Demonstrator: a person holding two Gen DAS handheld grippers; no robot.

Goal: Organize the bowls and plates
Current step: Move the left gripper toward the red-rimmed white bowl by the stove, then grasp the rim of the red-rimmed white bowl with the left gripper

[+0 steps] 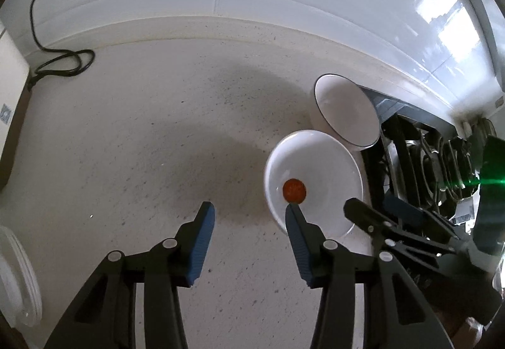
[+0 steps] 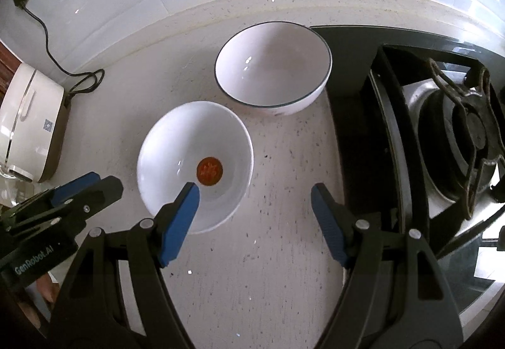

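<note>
Two white ceramic bowls sit close together on the pale speckled stone counter (image 2: 268, 254), apparently set out side by side so that one can be nested in the other. Furthest left stands a cream countertop appliance (image 2: 28, 124) with its black power cord (image 2: 56, 64) trailing up the white tiled wall, well apart from the work. Next comes the left gripper (image 1: 249, 210), its blue-padded fingers spread wide with nothing between them, held low and angled over the bare counter just left of the plain white bowl with a small round red mark at its bottom (image 2: 195, 159). Just beyond that bowl stands the larger white bowl with a thin dark rim line (image 2: 273, 64), upright and empty; whether the two rims touch is hard to tell through the fisheye. The right gripper (image 2: 255, 194) is likewise spread and empty, poised above the counter with its left pad over the near rim of the plain bowl, which suggests an approach to that rim. At the far right lies the black glass gas hob with its iron pan support (image 2: 457, 128), clear of both bowls.
</note>
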